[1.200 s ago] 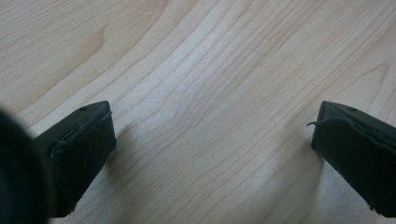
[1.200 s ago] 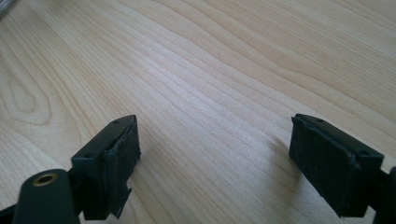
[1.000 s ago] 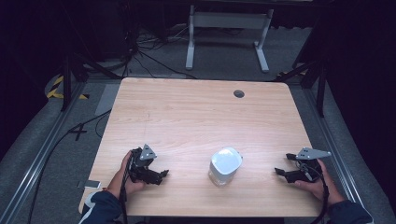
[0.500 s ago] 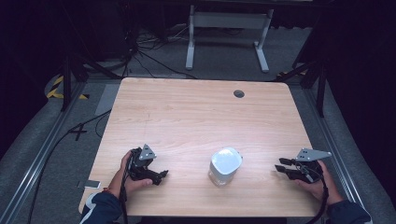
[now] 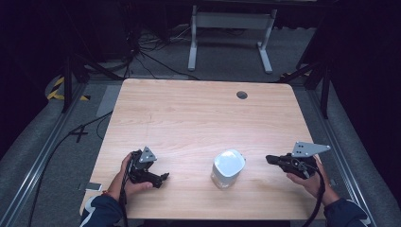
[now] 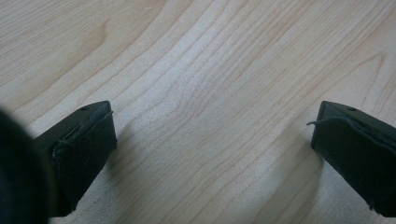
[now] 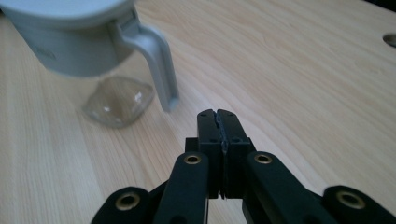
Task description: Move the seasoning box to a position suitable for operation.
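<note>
The light wood-grain rectangular table point(image 5: 198, 118) carries a white plastic jug with a lid, side handle and clear base point(image 5: 227, 168) at 6 o'clock near its front edge. The left gripper point(image 5: 163, 177), at 7 o'clock, has its jaws spread wide over bare wood. The right gripper point(image 5: 269, 159), at 4 o'clock, has jaws pressed together, empty, pointing at the jug's handle. A small mark on the jug wall is illegible.

Counter point(image 5: 189, 118) evenly lit from above, surroundings near black | soft shadows beneath both open jaws in left gripper view | dark blur at lower left corner | jug point(image 7: 84, 42) beyond the jaws soft, out of focus
</note>
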